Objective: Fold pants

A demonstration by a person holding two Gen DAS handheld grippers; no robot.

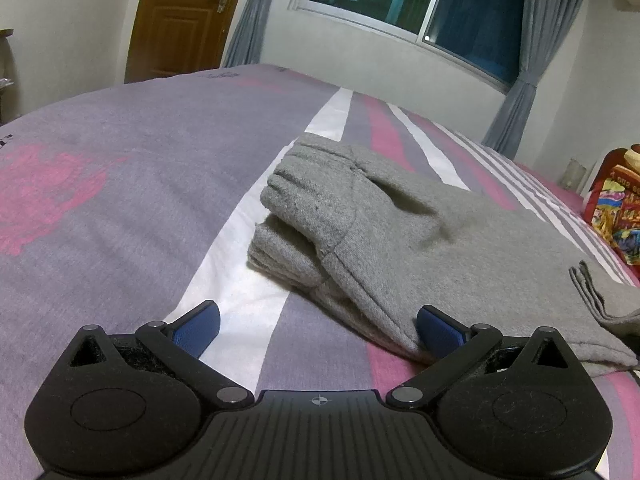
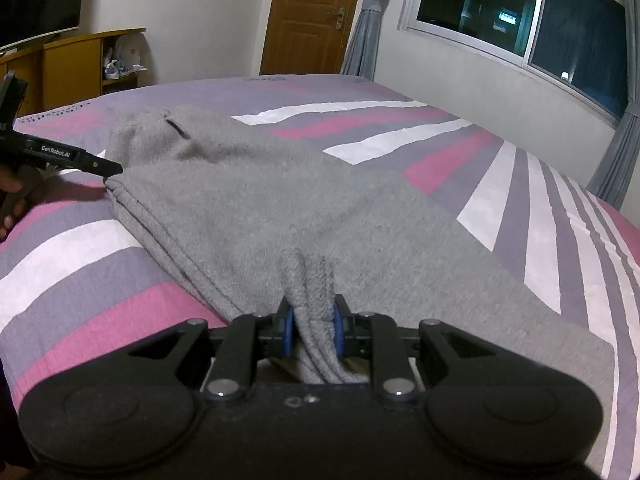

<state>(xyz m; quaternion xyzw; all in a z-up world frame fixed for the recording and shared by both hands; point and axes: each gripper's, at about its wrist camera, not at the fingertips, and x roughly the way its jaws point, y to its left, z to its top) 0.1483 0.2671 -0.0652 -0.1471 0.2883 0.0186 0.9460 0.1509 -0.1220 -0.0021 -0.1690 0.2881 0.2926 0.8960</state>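
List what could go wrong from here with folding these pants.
1. The right gripper pinches only a small bunch of the gray pants; a pull might slip it free or drag the folded layers apart.
2. The left gripper is open, one finger against the fabric edge; closing there may catch only the top layer.
3. The waistband end looks loosely stacked and could unroll.

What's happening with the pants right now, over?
Left gripper open, at the edge of the grey pants. Right gripper shut on a bunched fold of them. Pants partly folded on the striped bed. Nothing in the way.
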